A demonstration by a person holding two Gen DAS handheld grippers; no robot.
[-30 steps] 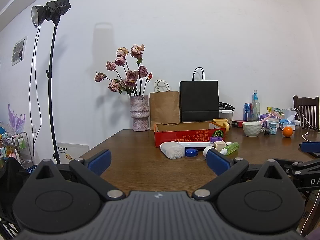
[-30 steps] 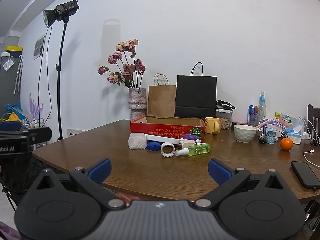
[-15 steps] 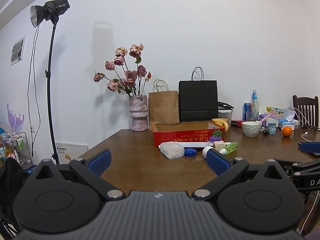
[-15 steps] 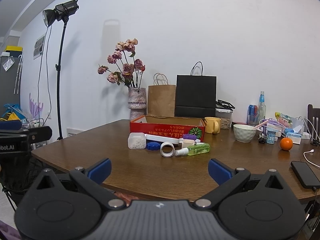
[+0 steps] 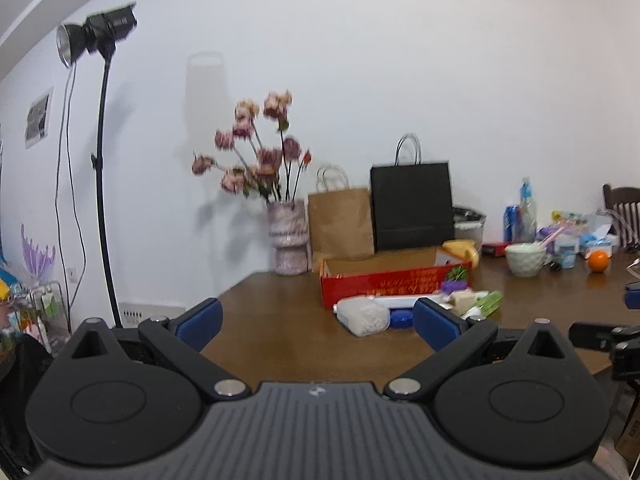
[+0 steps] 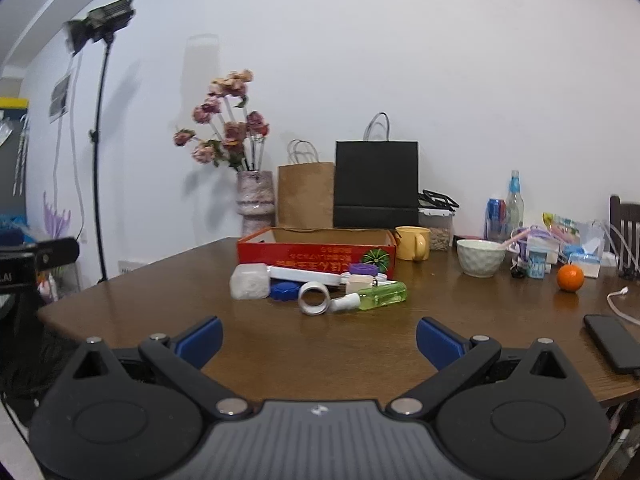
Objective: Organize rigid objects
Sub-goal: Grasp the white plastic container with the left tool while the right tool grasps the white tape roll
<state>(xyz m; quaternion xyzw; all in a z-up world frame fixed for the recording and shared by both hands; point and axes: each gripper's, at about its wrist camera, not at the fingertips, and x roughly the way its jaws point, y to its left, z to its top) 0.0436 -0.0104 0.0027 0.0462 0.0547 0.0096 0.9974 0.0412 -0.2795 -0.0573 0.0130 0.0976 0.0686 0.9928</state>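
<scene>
Both tongs hang short of the bench (image 6: pixel 168 304), spread wide, nothing in either: left tongs (image 5: pixel 318 320), right tongs (image 6: pixel 319 338). The clutter sits mid-bench, just in front of the red box (image 6: pixel 316 250). The tape roll (image 6: pixel 314 298) looks light and stiff; pinch across its rim. The green bottle (image 6: pixel 382 295) lies on its side, probably slick and ready to roll, so grip it across the belly. The frosted tub (image 6: pixel 249 281) looks squarish and hard; take it by flat sides.
</scene>
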